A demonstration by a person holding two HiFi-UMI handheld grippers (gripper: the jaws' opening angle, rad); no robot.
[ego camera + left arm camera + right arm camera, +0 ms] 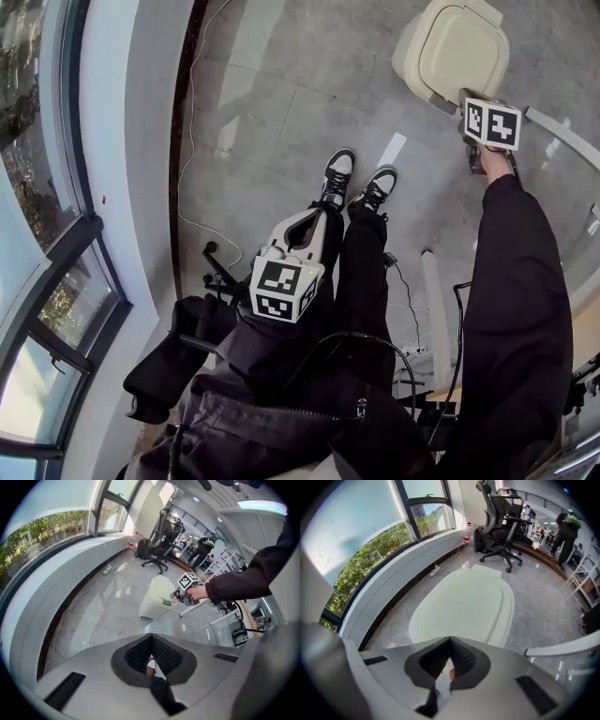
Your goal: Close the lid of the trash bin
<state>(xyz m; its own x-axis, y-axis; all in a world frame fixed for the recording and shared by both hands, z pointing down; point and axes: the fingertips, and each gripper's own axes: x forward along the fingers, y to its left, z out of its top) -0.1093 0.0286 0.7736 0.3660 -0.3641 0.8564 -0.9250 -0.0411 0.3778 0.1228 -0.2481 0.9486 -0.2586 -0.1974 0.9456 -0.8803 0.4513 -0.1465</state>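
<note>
Cream plastic trash bin (454, 52): stood upright on the grey polished floor (281, 122), at the far right of the head view, ahead of the person's black-and-white shoes (357, 181). Its rounded oblong lid (464, 604) is laid flat and shut over the body, facing up, with the long axis run away from the right gripper towards a black office chair (501, 517). Right gripper (450, 641): held just over the near edge of the lid, jaws brought together at the tips, nothing gripped; contact with the lid cannot be made out. Left gripper (151, 637): held low by the person's legs, well apart from the bin, jaws likewise closed and empty. The bin's body is hidden beneath the lid in the right gripper view.
</note>
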